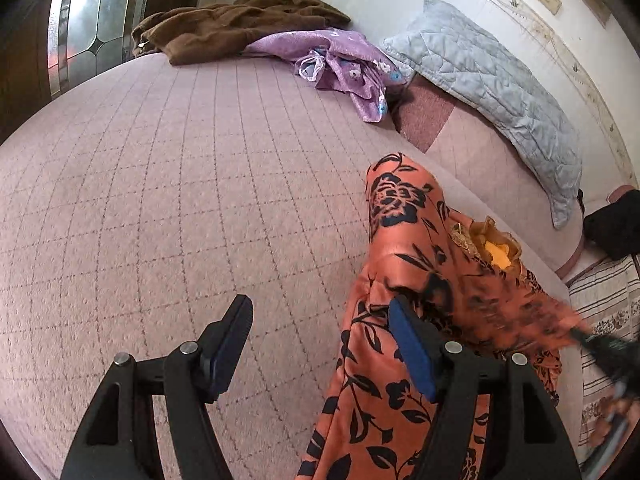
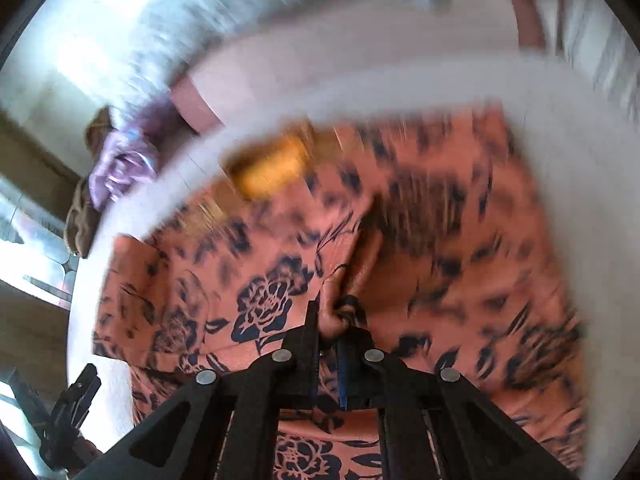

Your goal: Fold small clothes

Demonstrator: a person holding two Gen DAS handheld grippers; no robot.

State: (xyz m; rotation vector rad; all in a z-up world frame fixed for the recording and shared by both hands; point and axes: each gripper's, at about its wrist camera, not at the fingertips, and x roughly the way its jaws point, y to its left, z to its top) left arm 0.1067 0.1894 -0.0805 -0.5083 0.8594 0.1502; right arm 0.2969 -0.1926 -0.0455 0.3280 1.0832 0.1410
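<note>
A: Where is the left gripper (image 1: 320, 344)?

B: It sits low over the pink quilted bedspread (image 1: 160, 200), pointing toward twelve o'clock, its jaws spread wide with nothing between them. Its right-hand finger (image 1: 412, 352), the one with the blue pad, lies against the edge of the orange floral garment (image 1: 404, 248).

A: And that garment?

B: It runs from five o'clock up to about two o'clock in the left wrist view, with a yellow lining patch (image 1: 498, 256) showing near three o'clock.

A: The right gripper (image 2: 330, 320)?

B: Its jaws are nearly closed, pinching a bunched fold of the same orange cloth at six o'clock in its own blurred view. The cloth spreads out ahead of it.

A: Anything farther off?

B: At twelve o'clock lie a purple flowered garment (image 1: 340, 64) and a brown garment (image 1: 232, 20); a pale blue quilted pillow (image 1: 492, 92) lies at two o'clock.
</note>
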